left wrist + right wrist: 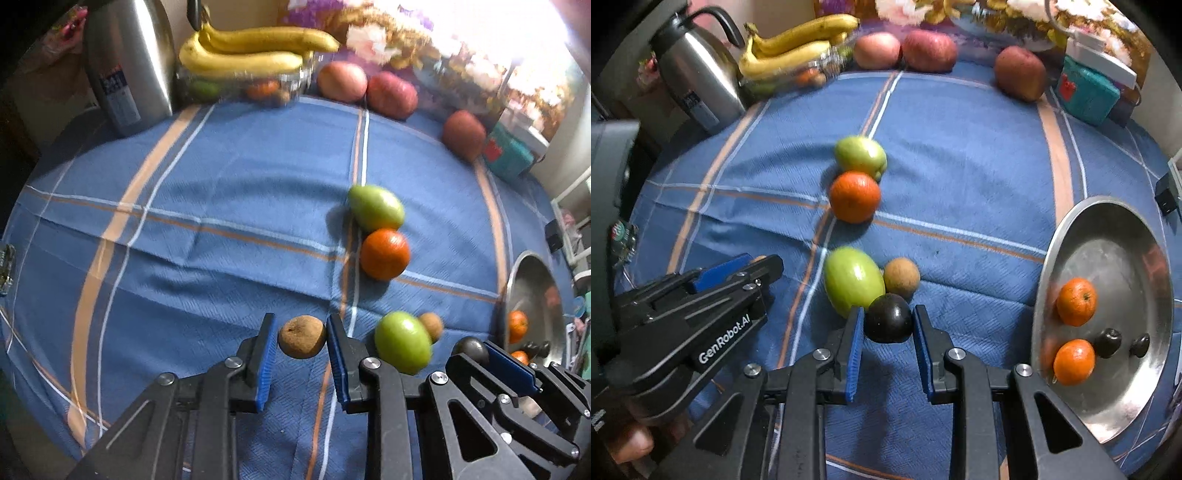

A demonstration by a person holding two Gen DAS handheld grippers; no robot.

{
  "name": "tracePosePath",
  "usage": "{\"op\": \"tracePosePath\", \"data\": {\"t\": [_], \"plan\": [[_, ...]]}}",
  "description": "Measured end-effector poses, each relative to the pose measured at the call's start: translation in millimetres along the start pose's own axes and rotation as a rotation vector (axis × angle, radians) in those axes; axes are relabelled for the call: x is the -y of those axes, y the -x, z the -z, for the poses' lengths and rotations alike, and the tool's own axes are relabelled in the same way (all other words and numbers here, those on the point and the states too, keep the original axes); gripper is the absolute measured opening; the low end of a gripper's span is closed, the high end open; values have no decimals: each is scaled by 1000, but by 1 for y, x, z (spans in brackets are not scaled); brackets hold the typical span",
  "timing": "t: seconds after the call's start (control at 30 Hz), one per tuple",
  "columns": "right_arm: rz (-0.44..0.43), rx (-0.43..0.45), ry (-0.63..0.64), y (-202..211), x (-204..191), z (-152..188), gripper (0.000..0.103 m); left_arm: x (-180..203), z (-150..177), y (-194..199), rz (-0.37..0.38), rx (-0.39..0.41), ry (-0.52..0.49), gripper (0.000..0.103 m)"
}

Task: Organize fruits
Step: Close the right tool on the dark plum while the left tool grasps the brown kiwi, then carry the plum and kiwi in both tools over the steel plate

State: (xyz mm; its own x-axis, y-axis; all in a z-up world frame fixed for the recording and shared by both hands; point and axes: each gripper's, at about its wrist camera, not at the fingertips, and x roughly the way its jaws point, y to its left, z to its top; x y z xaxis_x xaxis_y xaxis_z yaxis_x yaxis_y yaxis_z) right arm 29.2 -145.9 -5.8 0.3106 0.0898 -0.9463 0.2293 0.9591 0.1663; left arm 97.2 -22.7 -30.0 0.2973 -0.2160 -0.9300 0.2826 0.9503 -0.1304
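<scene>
My left gripper point(302, 334) is shut on a small brown round fruit point(302, 336) just above the blue cloth. My right gripper point(888, 323) is shut on a dark purple-black fruit point(888, 323), which also shows in the left wrist view point(471, 349). Beside it lie a green fruit point(852, 280) and another brown fruit point(901, 277). Further off lie an orange point(854, 196) and a second green fruit point(860, 155), touching each other. A steel plate point(1108, 251) at the right holds two oranges point(1075, 301) and two small dark fruits point(1108, 342).
At the back stand a steel kettle point(698, 85), a clear bowl with bananas point(790, 48) on top, three reddish apples point(929, 50), a teal box point(1087, 94) and flowers. A black plug point(1167, 194) lies at the right edge. The left gripper point(731, 275) shows in the right wrist view.
</scene>
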Motion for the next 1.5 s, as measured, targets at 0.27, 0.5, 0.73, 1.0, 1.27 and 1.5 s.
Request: {"op": "tracePosePath", "data": {"t": [0.27, 0.5, 0.73, 1.0, 1.27, 1.5], "plan": [[-13, 102, -19, 36, 5, -6, 28, 10, -5, 33, 47, 57, 14, 29], [-7, 125, -40, 44, 10, -8, 28, 18, -5, 33, 66, 72, 15, 29], [13, 102, -89, 39, 36, -6, 28, 41, -3, 33, 86, 69, -4, 29], [65, 83, -207, 37, 90, -1, 28, 85, 1, 26, 102, 44, -79, 29], [112, 75, -337, 38, 146, 9, 28, 132, 9, 21, 137, 31, -169, 29], [154, 89, -431, 43, 189, 25, 28, 169, 11, 19, 170, 42, -237, 29]]}}
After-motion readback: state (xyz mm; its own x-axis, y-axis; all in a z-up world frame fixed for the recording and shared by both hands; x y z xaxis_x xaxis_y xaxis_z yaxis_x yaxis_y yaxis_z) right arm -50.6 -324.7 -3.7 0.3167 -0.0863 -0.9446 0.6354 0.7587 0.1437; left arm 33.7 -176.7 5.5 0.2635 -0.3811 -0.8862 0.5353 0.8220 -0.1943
